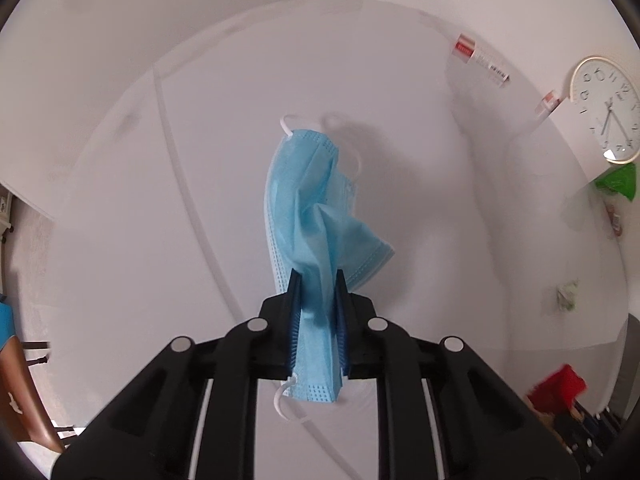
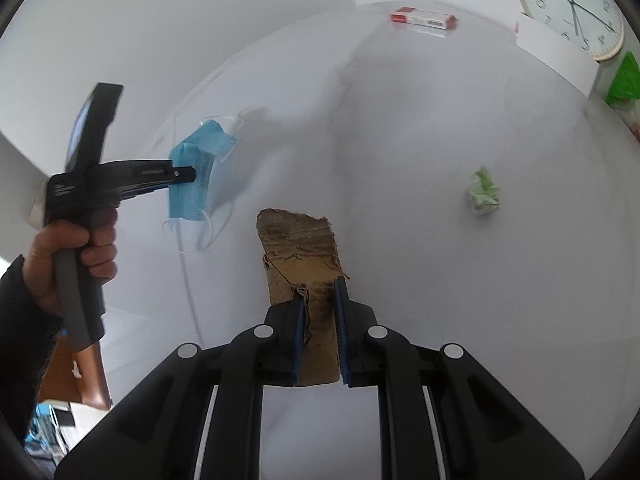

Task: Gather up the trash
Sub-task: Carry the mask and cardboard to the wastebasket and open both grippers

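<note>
A crumpled blue face mask [image 1: 308, 208] with white ear loops is pinched between the blue pads of my left gripper [image 1: 317, 276], which is shut on it over the white table [image 1: 420, 240]. The right wrist view shows the same mask [image 2: 196, 176] in the left gripper [image 2: 192, 174], held by a person's hand [image 2: 68, 248]. My right gripper [image 2: 318, 284] is shut on a torn piece of brown cardboard [image 2: 300, 248], which sticks out ahead of the fingers. A crumpled green-white paper ball [image 2: 484, 192] lies on the table to the right.
A red-and-white small box [image 2: 424, 18] lies at the table's far edge. A round wall clock [image 2: 572, 4] leans at the far right beside a green bag [image 2: 624, 76]. A red object [image 1: 560, 388] sits low right in the left wrist view. A brown chair [image 2: 88, 376] stands at the left.
</note>
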`<state>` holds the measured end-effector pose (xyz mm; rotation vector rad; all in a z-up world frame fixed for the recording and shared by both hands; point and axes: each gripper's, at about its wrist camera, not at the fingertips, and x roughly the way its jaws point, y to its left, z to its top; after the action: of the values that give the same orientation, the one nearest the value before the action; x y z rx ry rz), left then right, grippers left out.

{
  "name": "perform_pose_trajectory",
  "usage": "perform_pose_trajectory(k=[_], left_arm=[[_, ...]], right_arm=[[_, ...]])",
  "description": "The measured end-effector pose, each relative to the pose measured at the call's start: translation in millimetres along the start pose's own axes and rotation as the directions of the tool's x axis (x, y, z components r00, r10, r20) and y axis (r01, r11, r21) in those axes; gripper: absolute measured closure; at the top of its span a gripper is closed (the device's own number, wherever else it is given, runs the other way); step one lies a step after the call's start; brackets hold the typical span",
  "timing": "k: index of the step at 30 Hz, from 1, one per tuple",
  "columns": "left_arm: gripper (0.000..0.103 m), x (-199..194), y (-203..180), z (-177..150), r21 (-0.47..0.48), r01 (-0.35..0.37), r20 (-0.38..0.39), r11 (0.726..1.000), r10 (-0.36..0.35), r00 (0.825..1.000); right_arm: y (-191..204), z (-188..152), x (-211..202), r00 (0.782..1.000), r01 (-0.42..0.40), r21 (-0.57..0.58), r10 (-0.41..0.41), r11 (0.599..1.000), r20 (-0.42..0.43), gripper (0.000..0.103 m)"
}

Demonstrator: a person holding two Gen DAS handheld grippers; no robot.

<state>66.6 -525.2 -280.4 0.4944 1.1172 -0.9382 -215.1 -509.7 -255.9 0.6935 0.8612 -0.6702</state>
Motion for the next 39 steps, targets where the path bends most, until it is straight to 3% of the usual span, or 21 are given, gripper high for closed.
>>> perform_pose_trajectory(k=[5,10,18,22,28,32,36,39], left_arm=[[0.088,-59.8,30.5,-38.4,-0.03,-0.009,0.049,1.0,0.011,0.999],[0.088,-130.3,77.5,-102.8,-0.082,-0.052,0.095,0.995,0.06,0.994],[0.088,-220.3,168.9,-218.2,-0.196,-0.149,0.12,0.969,0.175,0.977],[0.088,-239.3,204.9,-273.8,-0.236,-0.169,0.095,0.957,0.196,0.976],[0.088,-213.8,254.9,-349.0,-0.275,-0.17,-0.012,0.946,0.174,0.985],[0.085,-160.7,283.7,-386.3,-0.287,-0.169,-0.12,0.943,0.14,0.983],[0.062,-83.2,305.7,-419.4,-0.316,-0.134,-0.239,0.939,0.058,0.969],[0.046,-38.9,311.7,-439.3,-0.295,-0.136,-0.302,0.946,0.043,0.952]], right_arm=[[35.6,-15.2,-9.0,0.999,-0.043,-0.061,0.042,0.997,-0.009,0.089],[94.3,-45.3,-18.6,0.993,-0.114,-0.151,0.109,0.982,-0.04,0.089],[208.0,-102.2,-27.7,0.963,-0.265,-0.322,0.233,0.909,-0.134,0.089],[252.2,-121.8,-32.0,0.953,-0.301,-0.385,0.259,0.872,-0.158,0.089],[298.4,-145.0,-33.1,0.944,-0.328,-0.43,0.27,0.841,-0.191,0.089],[318.0,-159.4,-29.2,0.938,-0.338,-0.423,0.263,0.841,-0.227,0.089],[331.0,-176.5,-23.7,0.931,-0.342,-0.404,0.248,0.848,-0.268,0.089],[340.1,-186.5,-20.3,0.931,-0.333,-0.41,0.227,0.849,-0.285,0.089]])
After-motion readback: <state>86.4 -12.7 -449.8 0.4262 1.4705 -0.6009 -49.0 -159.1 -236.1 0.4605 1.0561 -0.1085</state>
